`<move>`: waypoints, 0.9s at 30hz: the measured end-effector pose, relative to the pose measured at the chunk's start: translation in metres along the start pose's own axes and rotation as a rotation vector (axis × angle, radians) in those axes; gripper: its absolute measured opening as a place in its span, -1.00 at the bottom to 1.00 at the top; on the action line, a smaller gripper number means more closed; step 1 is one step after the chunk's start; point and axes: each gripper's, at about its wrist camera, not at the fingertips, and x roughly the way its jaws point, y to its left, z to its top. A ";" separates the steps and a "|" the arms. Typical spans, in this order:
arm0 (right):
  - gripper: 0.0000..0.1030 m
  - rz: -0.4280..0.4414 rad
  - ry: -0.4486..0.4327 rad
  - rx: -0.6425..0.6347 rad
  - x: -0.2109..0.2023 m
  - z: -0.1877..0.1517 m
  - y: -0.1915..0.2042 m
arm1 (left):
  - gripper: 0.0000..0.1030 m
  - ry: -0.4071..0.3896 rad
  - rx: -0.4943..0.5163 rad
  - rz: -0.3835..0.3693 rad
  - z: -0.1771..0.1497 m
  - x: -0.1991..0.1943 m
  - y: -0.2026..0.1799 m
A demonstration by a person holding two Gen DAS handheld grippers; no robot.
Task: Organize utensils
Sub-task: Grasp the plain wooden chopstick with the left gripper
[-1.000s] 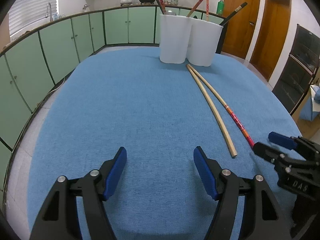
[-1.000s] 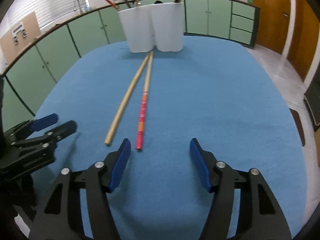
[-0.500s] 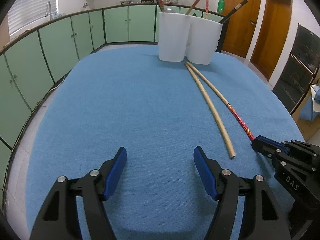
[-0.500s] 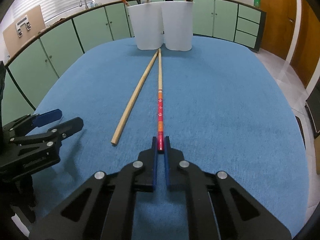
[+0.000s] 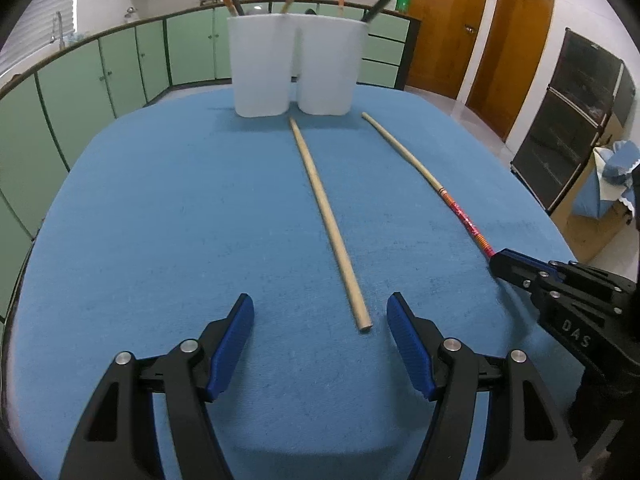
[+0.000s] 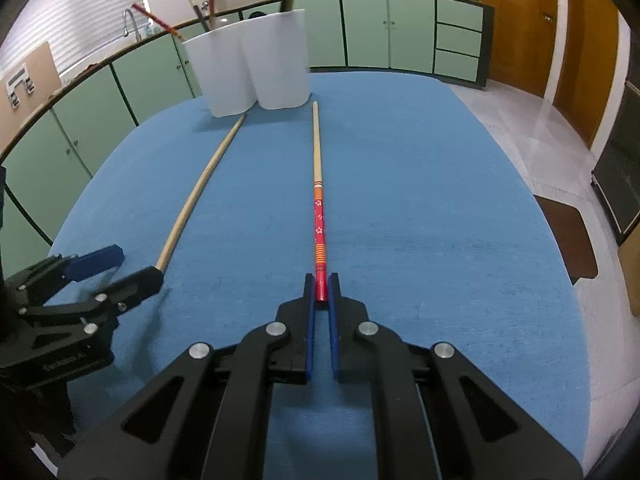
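Two long chopsticks lie on the blue table. The plain wooden chopstick (image 5: 326,216) ends just ahead of my open left gripper (image 5: 320,314), nearer its right finger; it also shows in the right wrist view (image 6: 200,188). My right gripper (image 6: 321,286) is shut on the red end of the red-patterned chopstick (image 6: 318,200), which also shows in the left wrist view (image 5: 424,174). Two white holders (image 5: 296,66) with several chopsticks stand at the far edge, also in the right wrist view (image 6: 248,66).
The blue table cover (image 5: 160,220) fills both views. Green cabinets (image 5: 80,92) curve round the back and left. Wooden doors (image 5: 480,28) and a dark oven unit (image 5: 576,120) stand to the right. The right gripper appears in the left wrist view (image 5: 504,262).
My right gripper closed on the red end of the patterned chopstick and swung it away from the plain one. My left gripper moved forward and right, behind the plain chopstick's end.
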 end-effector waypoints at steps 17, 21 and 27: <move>-0.88 0.036 0.004 0.013 0.002 -0.001 -0.005 | -0.79 -0.012 0.027 0.067 -0.001 0.002 -0.023; -0.89 0.045 0.002 0.020 0.001 -0.001 -0.006 | -0.84 -0.013 0.018 0.070 0.001 0.002 -0.023; -0.90 0.063 -0.008 0.027 -0.004 -0.001 -0.008 | -0.87 -0.021 -0.008 0.055 0.000 -0.003 -0.018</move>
